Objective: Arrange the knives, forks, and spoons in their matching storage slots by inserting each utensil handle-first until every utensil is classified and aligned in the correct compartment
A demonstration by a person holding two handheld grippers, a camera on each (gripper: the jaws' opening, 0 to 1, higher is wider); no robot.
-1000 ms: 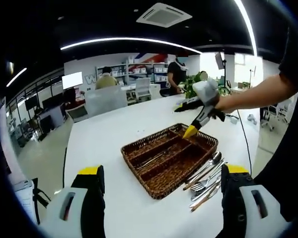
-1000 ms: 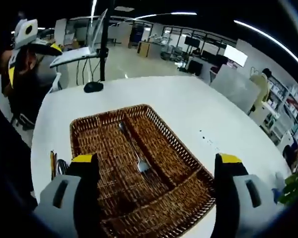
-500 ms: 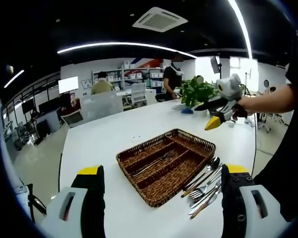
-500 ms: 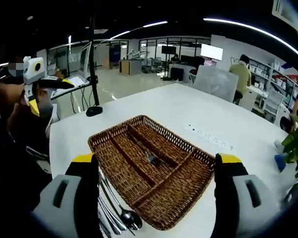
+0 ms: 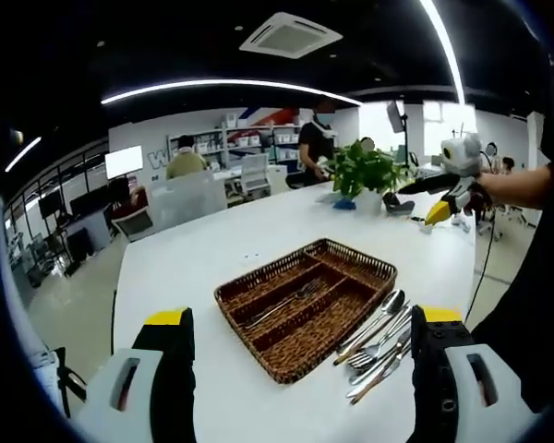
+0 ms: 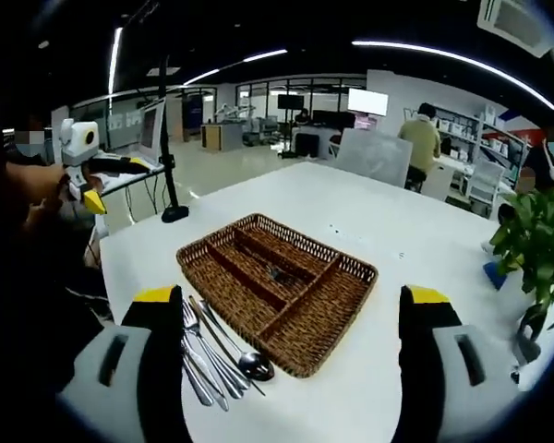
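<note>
Both hand-held grippers have drawn back from the brown woven wicker cutlery tray (image 5: 307, 306) within the last second, leaving one silver fork (image 5: 282, 303) lying in a middle compartment, a sign that one placement is done and the next pick is likely due. The loose pile of silver spoons, forks and knives (image 6: 220, 355) waits on the white table (image 6: 369, 240) just beside the tray. The left gripper (image 5: 300, 369) and right gripper (image 6: 293, 355) hover high over the table's near edge, jaws spread wide and empty, with the right gripper held out at arm's length in the left gripper view.
</note>
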